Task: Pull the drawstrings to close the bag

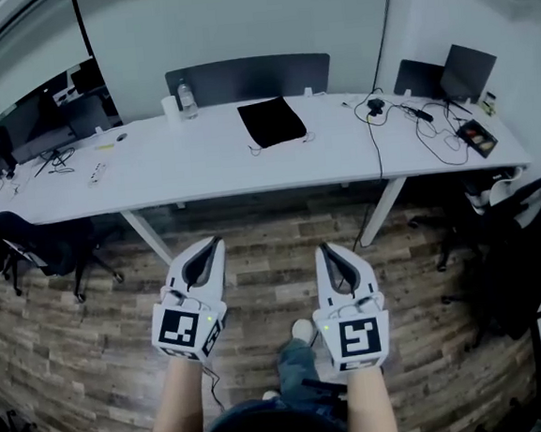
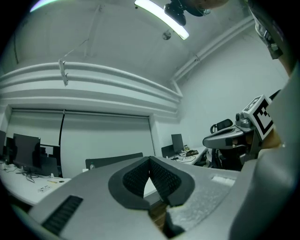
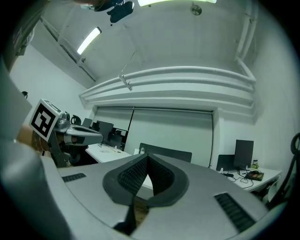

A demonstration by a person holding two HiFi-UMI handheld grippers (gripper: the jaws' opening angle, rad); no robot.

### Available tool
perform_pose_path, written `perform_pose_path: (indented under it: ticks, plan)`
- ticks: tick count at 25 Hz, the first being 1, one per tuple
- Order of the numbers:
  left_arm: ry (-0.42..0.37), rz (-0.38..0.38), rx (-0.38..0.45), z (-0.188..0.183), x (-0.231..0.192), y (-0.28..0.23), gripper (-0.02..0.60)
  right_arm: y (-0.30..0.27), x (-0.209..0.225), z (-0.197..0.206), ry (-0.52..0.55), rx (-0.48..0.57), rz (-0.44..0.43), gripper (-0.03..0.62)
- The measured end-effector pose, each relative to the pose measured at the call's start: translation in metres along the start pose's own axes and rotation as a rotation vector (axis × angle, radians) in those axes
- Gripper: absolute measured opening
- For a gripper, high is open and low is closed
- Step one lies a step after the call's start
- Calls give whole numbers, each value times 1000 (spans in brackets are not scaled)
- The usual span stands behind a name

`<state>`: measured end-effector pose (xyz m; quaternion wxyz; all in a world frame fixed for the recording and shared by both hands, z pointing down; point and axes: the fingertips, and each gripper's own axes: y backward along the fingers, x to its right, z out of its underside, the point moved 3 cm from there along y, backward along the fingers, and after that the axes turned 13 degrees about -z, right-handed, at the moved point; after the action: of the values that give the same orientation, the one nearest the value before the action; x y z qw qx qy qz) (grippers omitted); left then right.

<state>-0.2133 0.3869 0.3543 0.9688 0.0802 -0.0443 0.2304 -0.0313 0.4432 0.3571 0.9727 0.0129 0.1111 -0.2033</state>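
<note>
A black drawstring bag (image 1: 273,122) lies flat on the long white table (image 1: 153,169), its thin strings trailing at the near corners. Both grippers hang well short of the table, over the wood floor. My left gripper (image 1: 214,242) is shut with nothing in it, tips pointing at the table. My right gripper (image 1: 327,250) is likewise shut and empty. In the left gripper view my left gripper (image 2: 149,161) has its pads meeting at the tip, and my right gripper (image 3: 146,156) looks the same in the right gripper view. The bag does not appear in either gripper view.
A water bottle (image 1: 186,100) and a white cup (image 1: 170,108) stand at the table's back. Monitors (image 1: 18,129) crowd the left end, cables and a laptop (image 1: 465,71) the right end. Office chairs (image 1: 38,245) stand left and right on the floor. A dark divider panel (image 1: 249,76) backs the table.
</note>
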Motion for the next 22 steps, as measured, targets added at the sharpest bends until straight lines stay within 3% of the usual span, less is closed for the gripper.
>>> perform_pose_path:
  ticks: [14, 22]
  plan:
    - [-24, -54, -77, 35, -12, -236, -2, -169, 175, 37, -40, -23, -58, -6]
    - [-18, -83, -143, 60, -14, -312, -2, -222, 237, 61, -64, -51, -90, -6]
